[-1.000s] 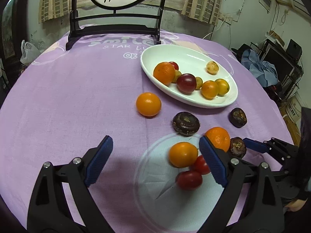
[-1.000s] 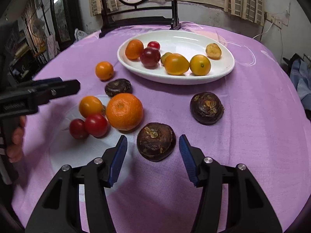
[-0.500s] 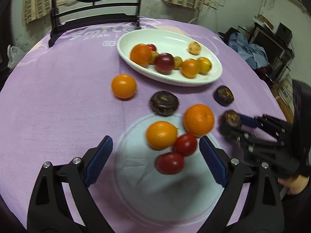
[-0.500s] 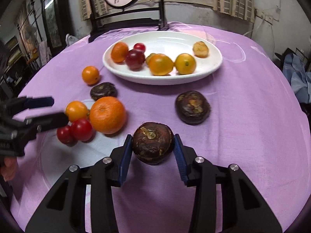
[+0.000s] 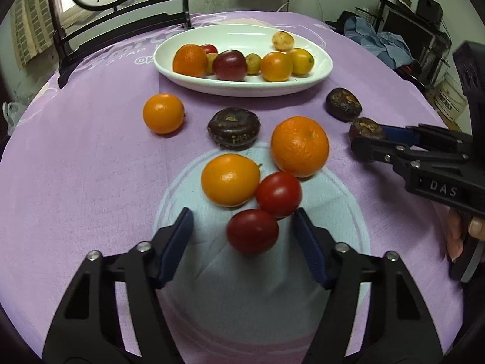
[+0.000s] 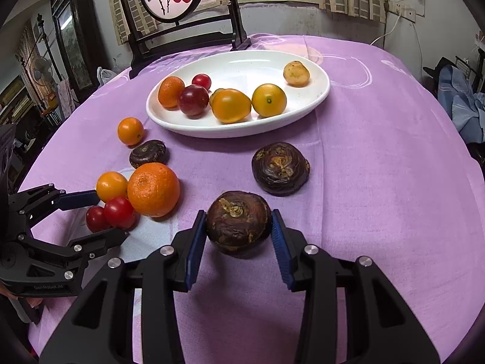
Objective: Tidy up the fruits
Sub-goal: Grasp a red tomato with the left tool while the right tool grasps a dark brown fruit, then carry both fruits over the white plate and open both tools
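Observation:
My right gripper (image 6: 239,233) is shut on a dark brown water chestnut (image 6: 238,222), seen from the side in the left wrist view (image 5: 366,129). My left gripper (image 5: 243,236) is open, its jaws either side of a red tomato (image 5: 252,231) on the purple cloth. A second red tomato (image 5: 278,194), a yellow-orange fruit (image 5: 229,179) and a big orange (image 5: 299,146) lie just beyond. A white oval plate (image 5: 321,72) holds several fruits at the back.
Two more water chestnuts (image 6: 280,168) (image 6: 148,153) and a small orange (image 6: 130,130) lie loose on the cloth. A black wooden stand (image 6: 182,35) with a round painting is at the table's far edge. Clutter and blue cloth (image 5: 391,45) sit off to the right.
My left gripper moved forward and narrowed around the nearest red tomato. My right gripper closed on the water chestnut and holds it.

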Tool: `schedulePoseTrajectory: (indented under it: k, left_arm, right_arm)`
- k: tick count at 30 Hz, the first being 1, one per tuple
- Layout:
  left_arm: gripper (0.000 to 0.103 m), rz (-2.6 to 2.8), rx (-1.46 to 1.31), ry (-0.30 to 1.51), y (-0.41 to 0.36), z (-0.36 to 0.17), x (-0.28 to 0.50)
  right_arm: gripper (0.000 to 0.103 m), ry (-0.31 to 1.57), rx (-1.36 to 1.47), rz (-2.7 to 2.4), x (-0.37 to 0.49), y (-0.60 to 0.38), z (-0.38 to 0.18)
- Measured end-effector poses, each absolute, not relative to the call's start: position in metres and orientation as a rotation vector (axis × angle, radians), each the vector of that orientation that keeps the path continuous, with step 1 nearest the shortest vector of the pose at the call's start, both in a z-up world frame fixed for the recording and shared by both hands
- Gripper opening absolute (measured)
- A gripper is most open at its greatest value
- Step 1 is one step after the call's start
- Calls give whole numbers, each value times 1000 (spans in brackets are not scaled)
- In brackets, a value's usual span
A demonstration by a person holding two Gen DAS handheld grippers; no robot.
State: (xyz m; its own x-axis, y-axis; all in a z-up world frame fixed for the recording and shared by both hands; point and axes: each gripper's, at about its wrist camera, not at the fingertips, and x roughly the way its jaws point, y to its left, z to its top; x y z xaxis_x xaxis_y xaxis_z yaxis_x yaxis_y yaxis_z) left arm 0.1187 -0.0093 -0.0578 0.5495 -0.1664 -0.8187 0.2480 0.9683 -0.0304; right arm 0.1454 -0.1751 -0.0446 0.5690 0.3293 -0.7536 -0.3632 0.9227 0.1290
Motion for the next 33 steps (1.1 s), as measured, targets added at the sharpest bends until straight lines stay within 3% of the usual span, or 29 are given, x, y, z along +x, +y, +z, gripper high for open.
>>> schedulePoseTrajectory:
  k: [3, 6, 23, 33]
  left_arm:
    - [42, -244, 87, 948, -6, -56, 121]
    - [31, -261, 78, 939, -5, -56, 121]
    - [30, -282, 7, 863, -5, -10, 120]
    - [30, -218, 49, 840, -20, 24, 159]
  right_arm:
    - [42, 870, -44, 414, 144, -174, -44]
    - [42, 862, -47, 418, 143, -173, -43]
    - [42, 791, -6, 428, 137, -175, -30]
    - [43, 674, -58, 379, 147, -168, 28]
